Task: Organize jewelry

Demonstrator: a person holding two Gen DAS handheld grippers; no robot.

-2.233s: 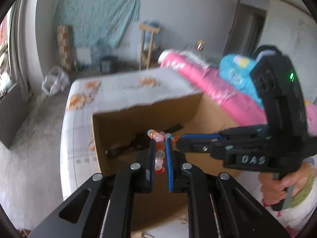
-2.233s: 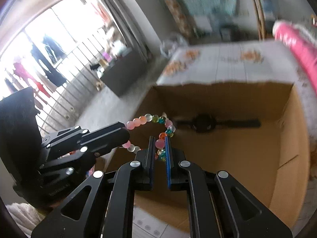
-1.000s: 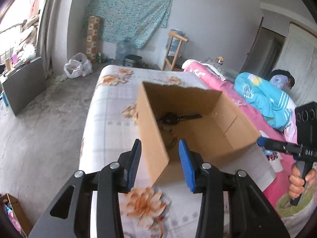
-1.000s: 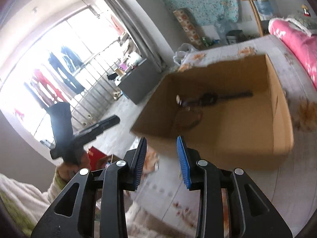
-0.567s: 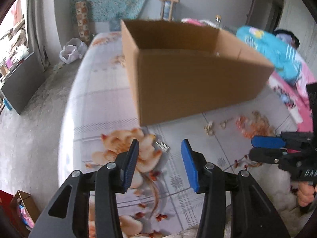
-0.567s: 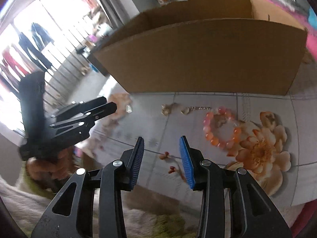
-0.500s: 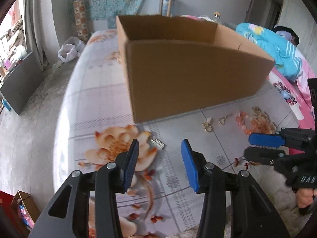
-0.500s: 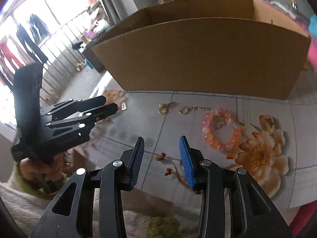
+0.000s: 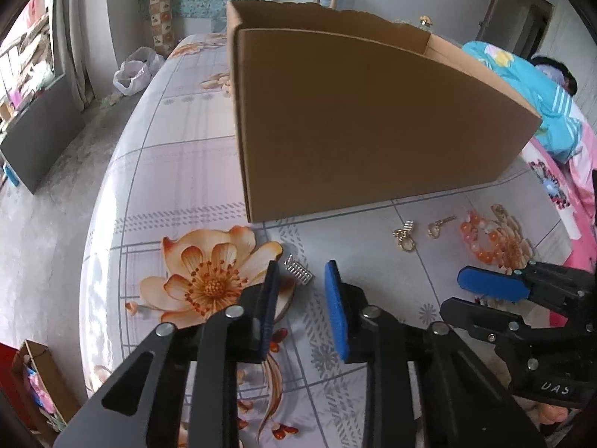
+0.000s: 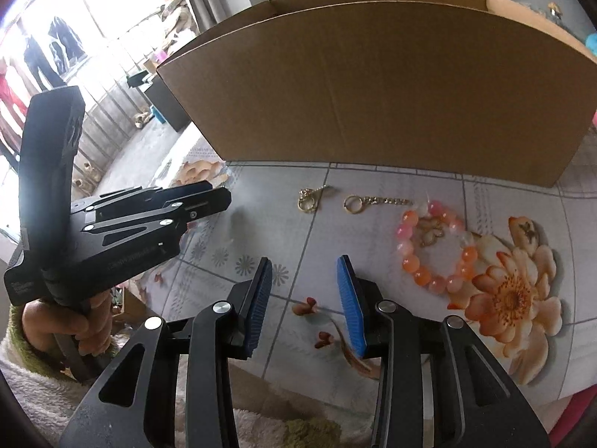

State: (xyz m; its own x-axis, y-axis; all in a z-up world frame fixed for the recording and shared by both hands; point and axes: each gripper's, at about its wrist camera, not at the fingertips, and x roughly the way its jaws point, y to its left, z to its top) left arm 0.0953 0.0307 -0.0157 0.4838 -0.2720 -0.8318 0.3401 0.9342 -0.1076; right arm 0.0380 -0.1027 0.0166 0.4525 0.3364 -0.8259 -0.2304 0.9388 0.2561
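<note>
The left gripper (image 9: 298, 283) hangs low over the flowered tablecloth (image 9: 179, 171), its blue-padded jaws closing with a gap between them; nothing is gripped. A small silver comb-like clip (image 9: 297, 269) lies on the cloth just ahead of the tips, between the lines of the two fingers but not touched by either pad. The right gripper (image 10: 303, 280) points down at the same cloth with its jaws moderately apart and empty; only the printed pattern shows between them.

The open cardboard box (image 9: 365, 123) stands on the cloth beyond both grippers, its near wall facing them. In front of that wall, on the right gripper's side, lie the loose pieces: a gold clasp piece (image 10: 311, 196), beside it a gold ring with a short chain (image 10: 373, 201), and next to that an orange and pink bead bracelet (image 10: 414, 265) with a small gold charm (image 10: 433, 233) inside its loop. The bracelet lies flat, touching a large printed flower (image 10: 515, 298), apart from the right gripper's fingers.

The left hand (image 10: 71, 326) grips its tool's handle
</note>
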